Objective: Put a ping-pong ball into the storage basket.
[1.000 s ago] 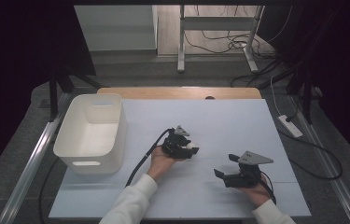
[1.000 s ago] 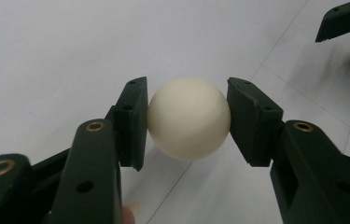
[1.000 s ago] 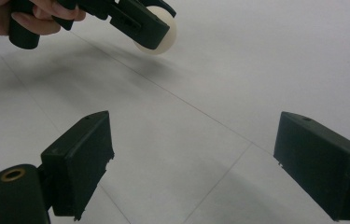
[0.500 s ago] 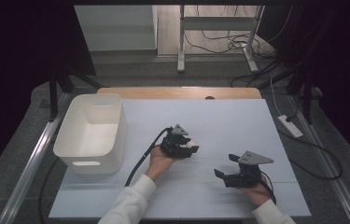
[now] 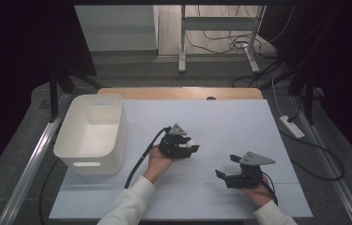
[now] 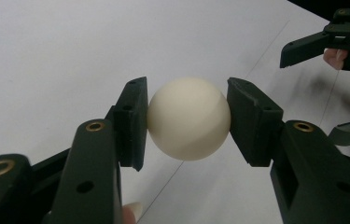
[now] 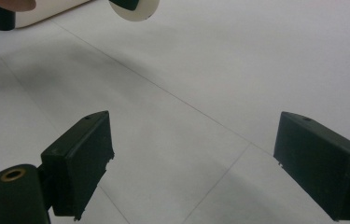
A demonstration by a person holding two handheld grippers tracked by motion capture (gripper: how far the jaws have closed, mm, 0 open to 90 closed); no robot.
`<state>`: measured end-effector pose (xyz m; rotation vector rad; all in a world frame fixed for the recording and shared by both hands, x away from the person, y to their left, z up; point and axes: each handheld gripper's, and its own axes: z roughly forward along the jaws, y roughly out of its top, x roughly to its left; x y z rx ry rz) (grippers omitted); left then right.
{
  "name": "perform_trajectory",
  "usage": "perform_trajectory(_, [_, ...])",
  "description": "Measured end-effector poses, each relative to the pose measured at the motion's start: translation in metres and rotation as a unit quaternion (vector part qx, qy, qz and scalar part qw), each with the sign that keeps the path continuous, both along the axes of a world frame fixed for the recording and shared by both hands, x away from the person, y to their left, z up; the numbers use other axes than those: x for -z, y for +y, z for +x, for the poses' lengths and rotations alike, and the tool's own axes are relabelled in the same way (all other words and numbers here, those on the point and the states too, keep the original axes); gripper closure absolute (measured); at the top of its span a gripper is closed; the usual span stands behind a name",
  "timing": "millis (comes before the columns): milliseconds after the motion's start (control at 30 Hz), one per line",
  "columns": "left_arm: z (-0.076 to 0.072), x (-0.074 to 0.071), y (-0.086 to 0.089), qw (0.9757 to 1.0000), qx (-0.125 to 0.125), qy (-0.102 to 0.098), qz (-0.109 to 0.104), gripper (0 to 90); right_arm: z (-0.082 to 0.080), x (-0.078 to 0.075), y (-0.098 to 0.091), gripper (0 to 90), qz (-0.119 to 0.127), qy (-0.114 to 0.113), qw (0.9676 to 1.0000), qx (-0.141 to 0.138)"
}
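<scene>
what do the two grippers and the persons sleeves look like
Both the left gripper and the right gripper are black, with blocky flat-faced jaws, brass-coloured rivets at the pivots and a grey three-cornered plate on top. A black cable trails from the left one. The sleeves are white.

Your left gripper (image 6: 187,122) has matte black jaws with brass-ringed screw holes. White sleeves (image 5: 127,205) cover your forearms. A black cable (image 5: 141,158) trails behind.

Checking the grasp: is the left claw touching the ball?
Touching. The left gripper view shows both pads of the left claw pressed against the ball, no gap.
</scene>
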<state>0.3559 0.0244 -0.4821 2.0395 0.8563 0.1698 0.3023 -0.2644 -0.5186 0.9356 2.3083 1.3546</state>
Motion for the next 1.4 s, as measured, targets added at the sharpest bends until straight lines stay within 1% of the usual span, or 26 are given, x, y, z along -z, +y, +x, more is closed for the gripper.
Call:
perform_trajectory(300, [-0.003, -0.006, 0.004, 0.9999, 0.0, -0.007, -0.009, 50.8, 0.0, 0.0, 0.0, 11.5, 0.0, 0.0, 1.0, 0.0])
perform_trajectory(633, [-0.005, -0.011, 0.01, 0.9998, -0.005, -0.013, -0.017, 50.8, 0.0, 0.0, 0.0, 11.5, -0.001, 0.0, 1.0, 0.001])
perform_trajectory(833, [-0.006, -0.016, 0.015, 0.9994, -0.01, -0.015, -0.029, 50.8, 0.0, 0.0, 0.0, 11.5, -0.002, -0.001, 1.0, 0.0])
perform_trajectory(867, [-0.006, -0.016, 0.016, 0.9994, -0.009, -0.017, -0.027, 50.8, 0.0, 0.0, 0.0, 11.5, -0.002, -0.001, 1.0, 0.0])
perform_trajectory(1333, [-0.009, -0.022, 0.022, 0.9988, -0.016, -0.024, -0.039, 50.8, 0.0, 0.0, 0.0, 11.6, -0.003, -0.001, 1.0, 0.001])
perform_trajectory(1400, [-0.009, -0.024, 0.023, 0.9985, -0.015, -0.023, -0.047, 50.8, 0.0, 0.0, 0.0, 11.7, -0.003, -0.001, 1.0, 0.002])
